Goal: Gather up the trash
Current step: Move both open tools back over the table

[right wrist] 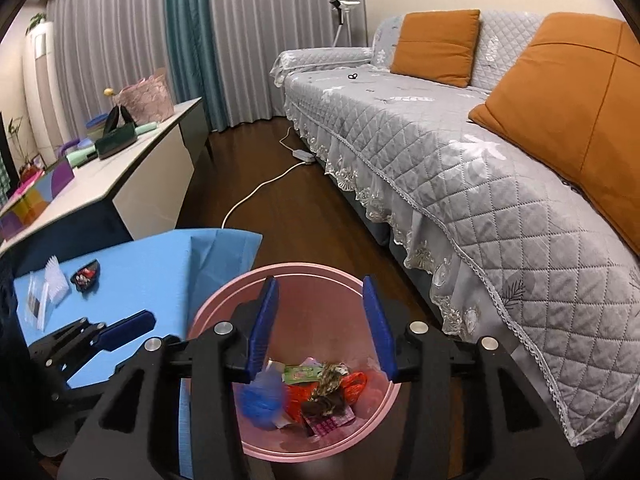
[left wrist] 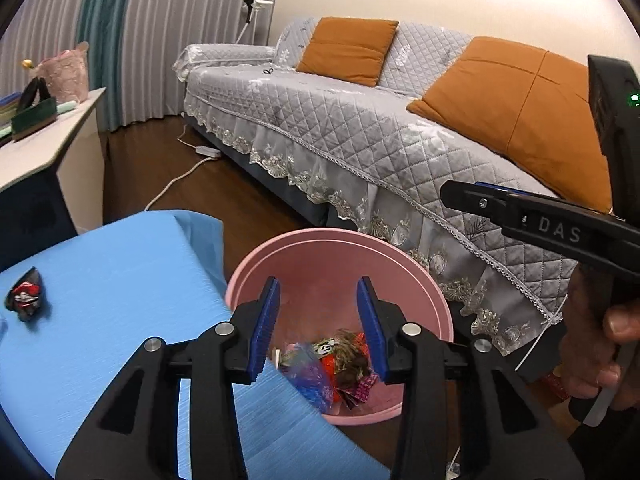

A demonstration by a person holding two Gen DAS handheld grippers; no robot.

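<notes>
A pink waste bin [left wrist: 280,248] stands on the floor beside a blue-covered table [left wrist: 112,280]; it also shows in the right wrist view [right wrist: 224,292]. Several wrappers [left wrist: 332,368] lie in its bottom, seen too in the right wrist view [right wrist: 316,392]. My left gripper [left wrist: 320,328] is open and empty above the bin. My right gripper [right wrist: 320,332] is open and empty above the bin too. A black and red wrapper [left wrist: 26,296] lies on the table, also in the right wrist view [right wrist: 85,275]. Clear plastic packets [right wrist: 44,292] lie beside it.
A grey quilted sofa [right wrist: 460,152] with orange cushions [right wrist: 436,46] runs along the right. A white cable and power strip [right wrist: 280,172] lie on the dark floor. A white side table [right wrist: 120,172] with boxes and a pink basket [right wrist: 148,98] stands at left.
</notes>
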